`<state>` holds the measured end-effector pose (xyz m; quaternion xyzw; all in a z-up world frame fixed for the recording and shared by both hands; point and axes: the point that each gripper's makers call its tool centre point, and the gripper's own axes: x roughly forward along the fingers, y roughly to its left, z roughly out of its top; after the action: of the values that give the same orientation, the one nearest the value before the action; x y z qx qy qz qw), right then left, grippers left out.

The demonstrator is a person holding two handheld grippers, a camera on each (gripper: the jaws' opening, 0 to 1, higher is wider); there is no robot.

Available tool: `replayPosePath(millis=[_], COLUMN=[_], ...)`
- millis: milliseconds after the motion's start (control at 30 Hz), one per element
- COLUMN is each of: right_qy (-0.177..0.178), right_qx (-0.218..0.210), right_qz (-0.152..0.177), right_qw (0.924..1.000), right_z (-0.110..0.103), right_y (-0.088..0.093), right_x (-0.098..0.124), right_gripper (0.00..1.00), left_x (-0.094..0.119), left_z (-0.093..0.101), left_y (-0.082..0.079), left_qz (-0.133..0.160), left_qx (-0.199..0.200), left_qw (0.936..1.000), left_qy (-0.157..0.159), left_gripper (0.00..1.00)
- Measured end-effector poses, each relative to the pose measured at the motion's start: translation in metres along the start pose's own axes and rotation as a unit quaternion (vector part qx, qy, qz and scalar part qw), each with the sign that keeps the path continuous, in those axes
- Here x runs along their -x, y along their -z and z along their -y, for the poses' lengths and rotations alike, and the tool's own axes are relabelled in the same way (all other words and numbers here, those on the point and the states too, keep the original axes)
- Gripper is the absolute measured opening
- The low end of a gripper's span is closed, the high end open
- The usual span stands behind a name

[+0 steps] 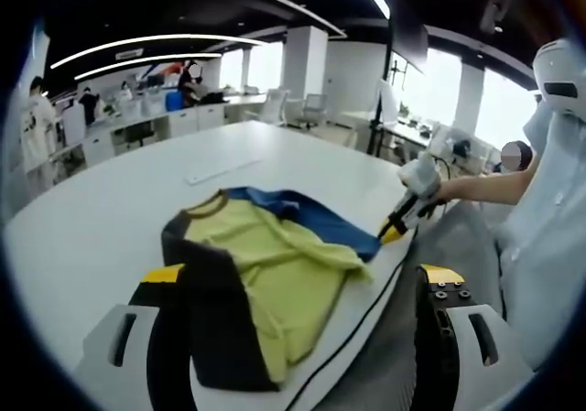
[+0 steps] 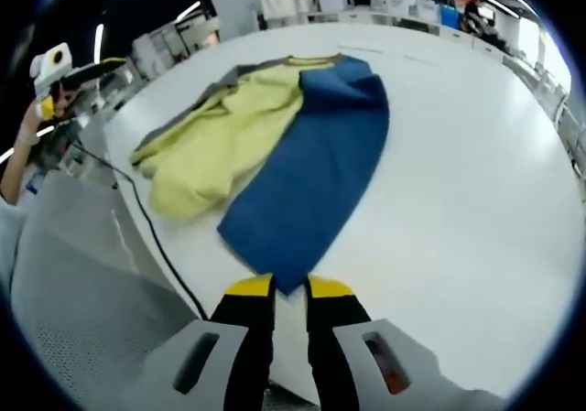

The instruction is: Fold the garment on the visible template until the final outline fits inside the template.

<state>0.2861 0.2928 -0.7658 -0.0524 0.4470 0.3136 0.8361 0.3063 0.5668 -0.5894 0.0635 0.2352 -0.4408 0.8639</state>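
A yellow garment (image 1: 275, 274) with a dark grey side (image 1: 215, 310) and a blue side (image 1: 311, 214) lies crumpled on the white table (image 1: 110, 210). My left gripper (image 1: 300, 278) is open, its yellow-tipped jaws wide apart in front of the garment and holding nothing. It also shows as the left gripper (image 2: 101, 66), held off the table's edge. My right gripper (image 2: 289, 289) is shut on the tip of the blue part (image 2: 311, 164), which stretches away toward the yellow part (image 2: 229, 136). The right gripper (image 1: 392, 231) pinches the blue cloth at the table's edge.
A black cable (image 1: 357, 329) runs along the table's near edge, also visible as the cable (image 2: 146, 219). A faint flat sheet (image 1: 224, 168) lies farther back on the table. A person in white (image 1: 549, 228) stands at the right. Office desks and people are behind.
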Motion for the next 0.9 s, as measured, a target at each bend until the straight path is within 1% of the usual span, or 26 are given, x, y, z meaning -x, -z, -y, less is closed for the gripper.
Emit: replayPosePath(millis=[67,133,200,333,500,567,767,800,833,867,900], right_qy=[0.002,0.012,0.012,0.021,0.022,0.021,0.013,0.013,0.001,0.007,0.005], right_qx=[0.009,0.029,0.035,0.069,0.087,0.092,0.089,0.086,0.074,0.08,0.078], right_qz=[-0.001,-0.006,-0.01,-0.023,-0.029,-0.03,-0.024,-0.024,-0.021,-0.022,-0.022], right_qw=[1.0,0.9995,0.9993,0.9971,0.9955,0.9951,0.9956,0.9959,0.997,0.9965,0.9967], right_z=[-0.0008,0.0011,-0.0001,0.001,0.0002,0.0008,0.0001,0.0009,-0.0035,-0.0002,-0.0012], right_y=[-0.0002,0.0,-0.0004,-0.0003,-0.0011,-0.0007,-0.0015,-0.0016,-0.0019,-0.0022,-0.0023], right_x=[-0.0006,-0.0005,-0.0009,-0.0018,-0.0027,-0.0025,-0.0032,-0.0031,-0.0038,-0.0033,-0.0033], right_gripper=[0.11,0.09,0.09,0.08,0.07,0.07,0.04,0.03,0.03,0.03,0.03], left_x=[0.0003,0.0007,0.0009,0.0007,0.0011,0.0013,-0.0003,-0.0004,-0.0005,-0.0005,-0.0005], left_z=[-0.0005,-0.0005,-0.0005,0.0006,0.0014,0.0012,0.003,0.003,0.003,0.0033,0.0038], left_y=[-0.0001,-0.0003,0.0001,0.0017,0.0013,0.0011,0.0022,0.0024,0.0024,0.0024,0.0025], left_qz=[0.001,0.002,0.002,-0.001,0.0,-0.001,-0.003,-0.003,-0.003,-0.003,-0.003], left_qx=[0.001,0.003,0.002,0.003,0.005,0.005,0.007,0.007,0.007,0.008,0.008], left_qw=[1.0,1.0,1.0,1.0,1.0,1.0,1.0,1.0,1.0,1.0,1.0], left_qy=[-0.002,-0.001,-0.002,-0.002,-0.003,-0.004,-0.001,-0.002,-0.002,-0.002,-0.002], left_gripper=[1.0,1.0,1.0,1.0,1.0,1.0,1.0,1.0,1.0,1.0,1.0])
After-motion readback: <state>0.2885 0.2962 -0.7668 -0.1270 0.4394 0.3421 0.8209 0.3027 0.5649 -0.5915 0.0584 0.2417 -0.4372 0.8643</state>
